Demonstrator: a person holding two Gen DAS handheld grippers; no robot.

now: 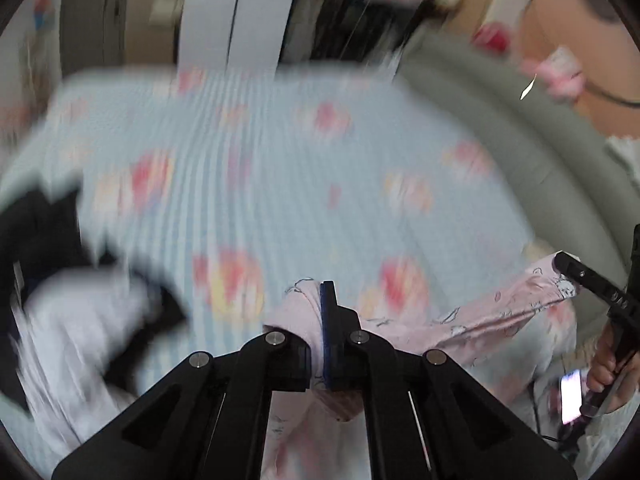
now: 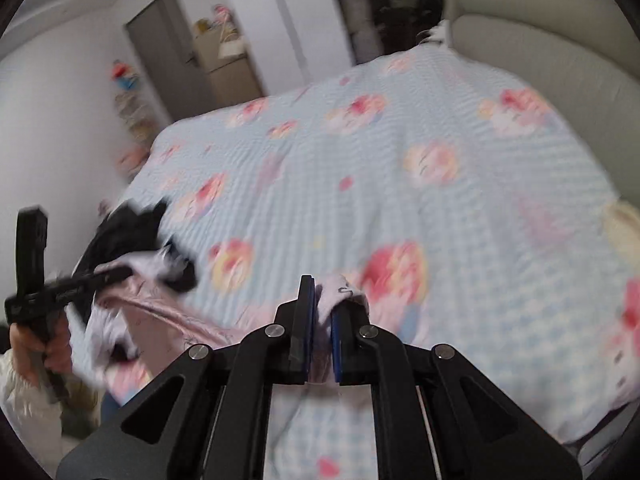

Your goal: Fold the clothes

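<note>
A pale pink garment printed with small line drawings hangs stretched between both grippers above the bed. My left gripper is shut on one end of it, cloth bunched between its blue pads. The right gripper shows at the right edge of the left wrist view, holding the other end. In the right wrist view my right gripper is shut on a fold of the pink garment. The left gripper appears at the left there, with the cloth running between the two. Both views are motion-blurred.
A light blue striped bedspread with pink flower prints covers the bed. A heap of black and white clothes lies at its left edge. A grey-green padded headboard stands at the right. A grey door is in the far wall.
</note>
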